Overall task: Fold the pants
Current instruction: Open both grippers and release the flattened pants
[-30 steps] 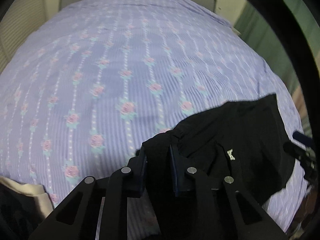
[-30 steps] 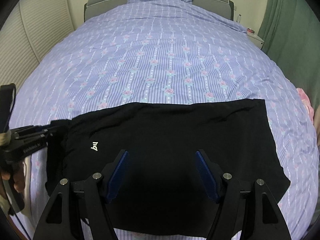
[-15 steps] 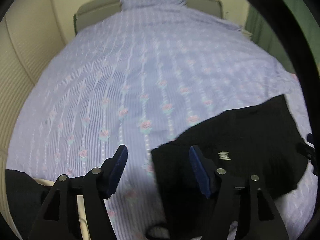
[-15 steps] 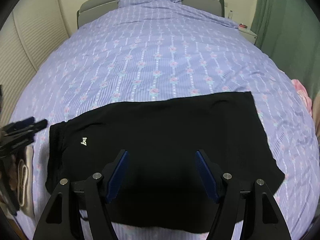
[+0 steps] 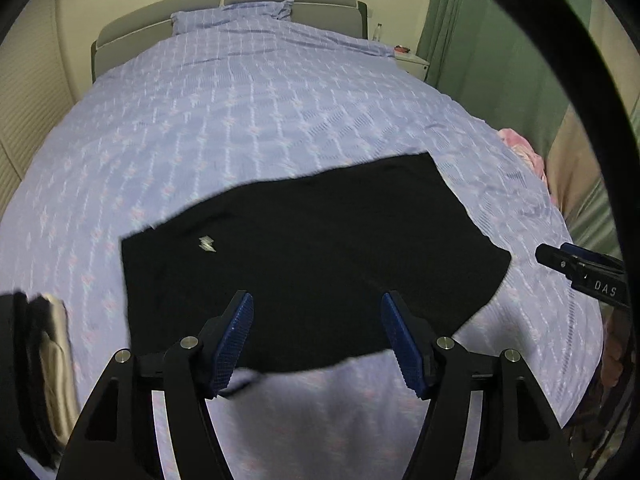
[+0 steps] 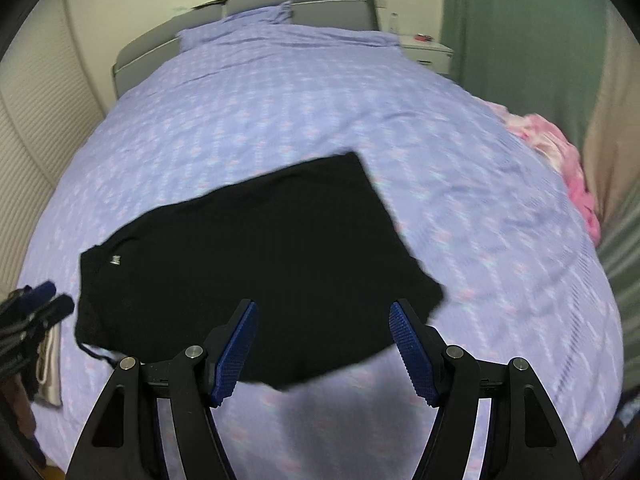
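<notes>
left claw (image 5: 316,336) spread, empty | right claw (image 6: 322,344) spread, empty | both above pants (image 5: 312,256)

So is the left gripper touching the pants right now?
Apart. In the right wrist view the left gripper sits off the left edge of the pants, with bedspread showing between them. Its own view shows the left gripper open and empty.

Left gripper (image 5: 316,336), earlier clamped on black fabric pants (image 5: 312,256), now spread wide, lifted clear; pants lie flat.
</notes>
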Action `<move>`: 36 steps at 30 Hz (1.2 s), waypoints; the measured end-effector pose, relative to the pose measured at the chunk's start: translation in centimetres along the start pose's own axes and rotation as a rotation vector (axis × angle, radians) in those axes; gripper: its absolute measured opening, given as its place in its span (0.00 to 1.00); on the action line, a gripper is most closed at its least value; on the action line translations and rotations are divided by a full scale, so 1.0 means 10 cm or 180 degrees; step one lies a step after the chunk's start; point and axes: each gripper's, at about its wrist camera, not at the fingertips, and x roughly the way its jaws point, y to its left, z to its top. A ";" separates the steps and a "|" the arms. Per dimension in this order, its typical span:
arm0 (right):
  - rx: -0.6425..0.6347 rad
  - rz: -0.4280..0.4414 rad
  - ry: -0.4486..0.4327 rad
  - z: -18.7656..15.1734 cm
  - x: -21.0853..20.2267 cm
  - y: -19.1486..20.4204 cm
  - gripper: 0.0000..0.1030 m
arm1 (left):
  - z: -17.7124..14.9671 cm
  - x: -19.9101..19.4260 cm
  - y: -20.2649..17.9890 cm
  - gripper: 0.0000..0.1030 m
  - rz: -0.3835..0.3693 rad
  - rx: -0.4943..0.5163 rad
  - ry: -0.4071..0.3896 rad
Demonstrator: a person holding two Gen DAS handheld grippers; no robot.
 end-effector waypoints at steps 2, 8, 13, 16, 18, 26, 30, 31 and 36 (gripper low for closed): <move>0.0028 -0.0020 0.0056 -0.06 0.01 -0.24 0.67 | -0.09 0.02 -0.15 0.64 0.0018 -0.0095 0.0033; -0.0029 0.0036 0.0072 -0.19 0.06 -0.69 0.67 | -0.41 0.14 -0.76 0.64 0.0236 -0.0192 0.0074; -0.0185 0.0355 0.0151 -0.29 0.25 -0.86 0.57 | -0.67 0.33 -1.17 0.63 0.0436 -0.0247 0.0101; -0.0405 0.0661 0.0226 -0.42 0.37 -0.78 0.51 | -0.77 0.41 -1.27 0.63 0.0476 -0.0364 0.0088; -0.0569 0.0831 0.0280 -0.51 0.46 -0.67 0.45 | -0.83 0.44 -1.30 0.63 0.0553 -0.0401 0.0061; -0.0958 0.1300 0.0307 -0.80 0.73 -0.19 0.33 | -1.05 0.50 -1.10 0.63 0.0752 -0.0526 -0.0008; -0.1012 0.1427 0.0390 -0.88 0.90 0.03 0.31 | -1.22 0.51 -0.98 0.63 0.0787 -0.0700 0.0037; -0.1052 0.1450 0.0397 -0.90 0.92 0.08 0.30 | -1.26 0.51 -0.96 0.63 0.0781 -0.0743 0.0048; -0.1301 0.1483 0.0419 -0.93 1.07 0.37 0.30 | -1.38 0.48 -0.90 0.63 0.0709 -0.0902 0.0058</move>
